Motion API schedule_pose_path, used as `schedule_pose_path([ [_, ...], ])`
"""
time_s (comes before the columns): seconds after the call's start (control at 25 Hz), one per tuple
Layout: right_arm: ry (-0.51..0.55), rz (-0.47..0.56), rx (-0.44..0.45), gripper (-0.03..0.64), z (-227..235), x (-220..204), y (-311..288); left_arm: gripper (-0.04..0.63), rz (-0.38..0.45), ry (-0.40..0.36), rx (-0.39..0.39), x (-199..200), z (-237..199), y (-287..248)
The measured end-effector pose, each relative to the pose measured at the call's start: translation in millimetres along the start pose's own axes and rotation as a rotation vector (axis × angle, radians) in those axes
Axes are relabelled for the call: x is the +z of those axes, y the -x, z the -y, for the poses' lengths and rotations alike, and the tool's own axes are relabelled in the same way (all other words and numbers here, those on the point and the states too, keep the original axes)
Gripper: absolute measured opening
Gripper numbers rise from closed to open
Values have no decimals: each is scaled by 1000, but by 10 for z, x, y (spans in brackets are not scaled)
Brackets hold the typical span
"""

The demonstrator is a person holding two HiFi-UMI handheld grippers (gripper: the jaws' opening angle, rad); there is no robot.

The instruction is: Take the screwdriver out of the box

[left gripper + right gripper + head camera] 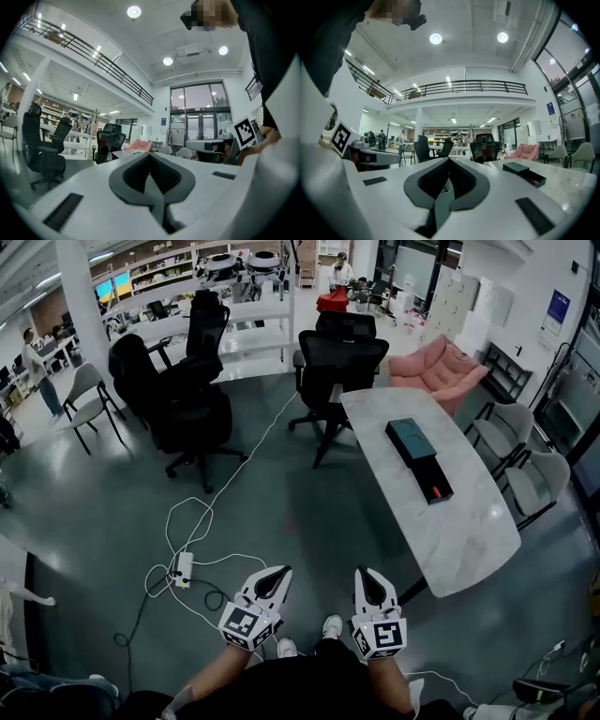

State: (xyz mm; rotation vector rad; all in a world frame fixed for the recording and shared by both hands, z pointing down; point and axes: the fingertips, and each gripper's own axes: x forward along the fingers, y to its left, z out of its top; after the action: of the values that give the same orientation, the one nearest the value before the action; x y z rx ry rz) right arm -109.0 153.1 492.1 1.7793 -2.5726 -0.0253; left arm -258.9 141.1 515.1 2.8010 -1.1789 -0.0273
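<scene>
I am holding my left claw [279,573] and right claw [364,575] clenched, empty; the screwdriver [436,491] is lying in the box [412,442] well ahead, rightward.

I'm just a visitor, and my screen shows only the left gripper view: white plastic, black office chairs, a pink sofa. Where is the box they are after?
Observer: The head view shows a long dark teal box lying on a rounded white marble-look table, ahead, on the right side of that view.
Operator: Is it open?
Observer: Its black tray is slid out at the near end, with a small red thing in it, too small to name.
Operator: And the other gripper?
Observer: The right gripper is shut and empty, over the floor, short of the table.
</scene>
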Motion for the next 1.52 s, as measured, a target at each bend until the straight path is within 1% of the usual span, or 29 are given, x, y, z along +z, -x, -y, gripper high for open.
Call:
schedule_pose_path([
  [0.28, -6, -4, -6, 23, 129, -44, -220, 6, -27, 1, 3, -82, -176, -178],
  [0.52, -10, 4, -10, 23, 461, -76, -530, 6, -40, -8, 5, -86, -309, -565],
  [0.92, -11, 25, -15, 23, 1330, -74, -1097, 6, -43, -24, -3, -49, -466, -1612],
  [1.12, -18, 27, -26, 23, 1803, -69, -1297, 6, -46, -33, -22, -7, -442, -2147],
  [1.52, -26, 21, -24, 23, 2509, -146, -1609, 6, -59, -50, -34, 0, -443, -2991],
])
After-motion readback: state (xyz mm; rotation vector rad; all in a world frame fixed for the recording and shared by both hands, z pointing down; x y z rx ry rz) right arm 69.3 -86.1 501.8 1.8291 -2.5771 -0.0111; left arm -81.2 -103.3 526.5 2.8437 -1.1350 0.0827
